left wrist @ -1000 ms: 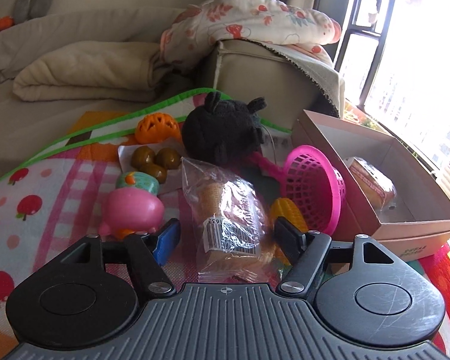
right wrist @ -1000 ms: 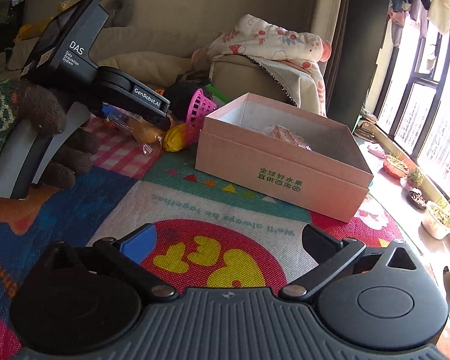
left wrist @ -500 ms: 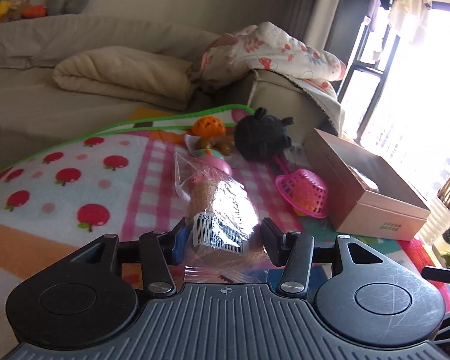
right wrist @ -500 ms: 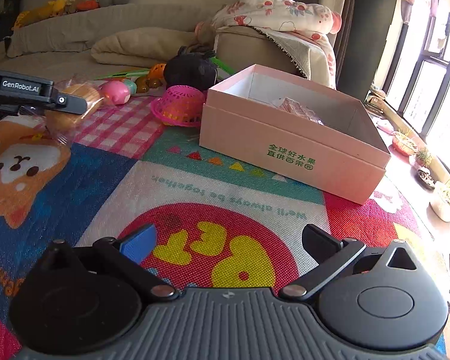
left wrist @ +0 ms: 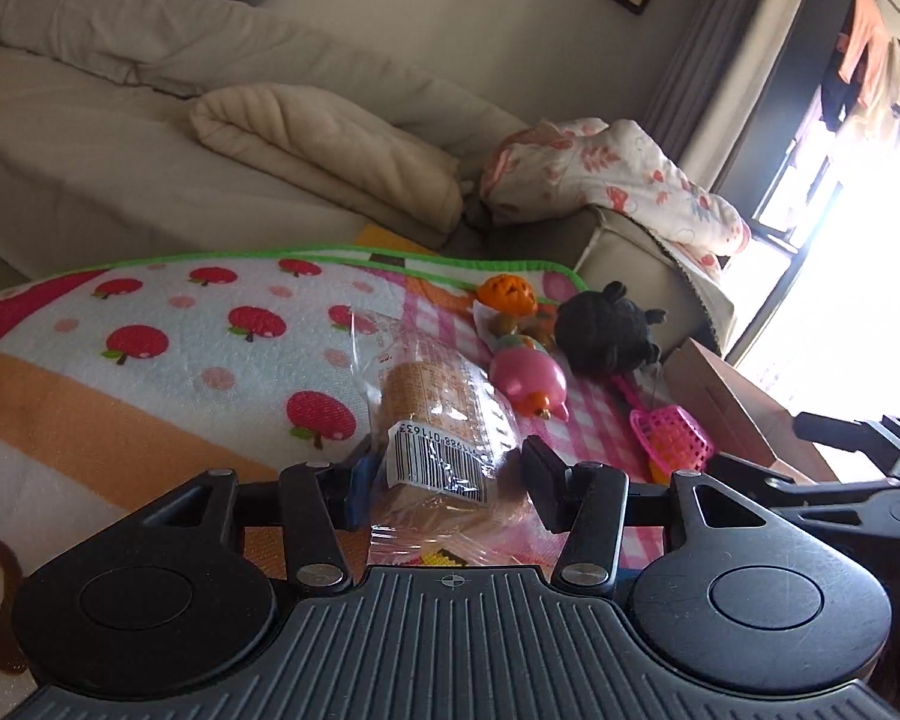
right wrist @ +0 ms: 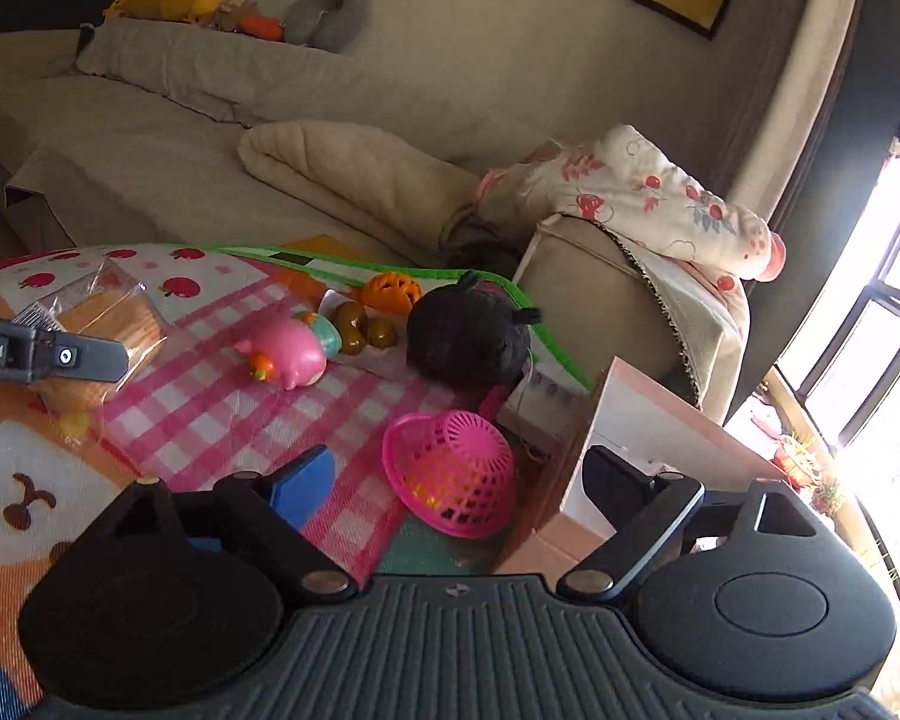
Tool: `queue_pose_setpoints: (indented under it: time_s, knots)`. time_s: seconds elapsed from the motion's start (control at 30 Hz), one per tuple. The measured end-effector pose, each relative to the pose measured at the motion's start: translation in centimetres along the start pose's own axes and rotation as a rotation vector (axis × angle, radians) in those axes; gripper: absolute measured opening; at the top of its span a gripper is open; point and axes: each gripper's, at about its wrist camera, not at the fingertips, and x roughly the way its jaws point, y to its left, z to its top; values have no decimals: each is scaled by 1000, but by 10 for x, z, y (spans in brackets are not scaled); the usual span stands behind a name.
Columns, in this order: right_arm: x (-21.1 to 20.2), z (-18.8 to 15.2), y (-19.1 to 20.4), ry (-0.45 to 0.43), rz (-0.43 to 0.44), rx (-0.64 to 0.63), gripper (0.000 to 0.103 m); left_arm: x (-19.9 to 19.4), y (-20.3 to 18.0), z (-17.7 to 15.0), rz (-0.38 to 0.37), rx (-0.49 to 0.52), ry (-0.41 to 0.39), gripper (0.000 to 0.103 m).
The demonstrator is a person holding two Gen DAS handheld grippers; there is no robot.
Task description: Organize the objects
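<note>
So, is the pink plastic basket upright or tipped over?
Tipped: the pink plastic basket lies on its side on the play mat, opening facing sideways.

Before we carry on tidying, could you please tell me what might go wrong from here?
The left tool pinches the bagged bread through loose, slick wrap; it might slip or get squashed. The right tool, open with nothing between its fingers, sits near the pink basket and box and could knock either.

bread bag (left wrist: pixel 444 420): clear shiny plastic, crinkly
pig toy (right wrist: pixel 288 351): smooth glossy pink plastic
basket (right wrist: pixel 456 480): pink plastic mesh
black toy (right wrist: pixel 468 336): fuzzy cloth
box (right wrist: pixel 630 420): matt pink cardboard
play mat (left wrist: pixel 150 324): soft, bumpy
</note>
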Motion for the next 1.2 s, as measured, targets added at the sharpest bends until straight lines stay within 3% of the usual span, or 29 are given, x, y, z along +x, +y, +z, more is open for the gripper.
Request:
queue_pose_setpoints:
  time_s: [0.17, 0.33, 0.4, 0.43, 0.57, 0.73, 0.97, 1.07, 1.2]
  knots:
    - [62, 34, 7, 104, -58, -38, 87, 0, 3, 0, -15, -17, -2, 55]
    - [87, 35, 4, 187, -59, -28, 84, -1, 7, -1, -32, -35, -1, 55]
    - [85, 28, 4, 206, -46, -26, 75, -1, 8, -1, -35, -41, 1, 55]
    - [84, 26, 4, 215, -40, -30, 63, -1, 7, -1, -35, -42, 1, 55]
    - [66, 12, 8, 206, -43, -65, 52, 0, 7, -1, -34, -42, 2, 55]
    - [12, -4, 10, 144, -10, -96, 38, 0, 8, -1, -31, -44, 7, 55]
    - [-59, -38, 12, 116, 90, -125, 37, 1, 9, -1, -27, -42, 10, 55]
    - [-81, -47, 11, 112, 184, -101, 41, 2, 9, -1, -22, -37, 13, 55]
    - [-95, -52, 13, 85, 251, -68, 63, 3, 8, -1, -14, -35, 15, 55]
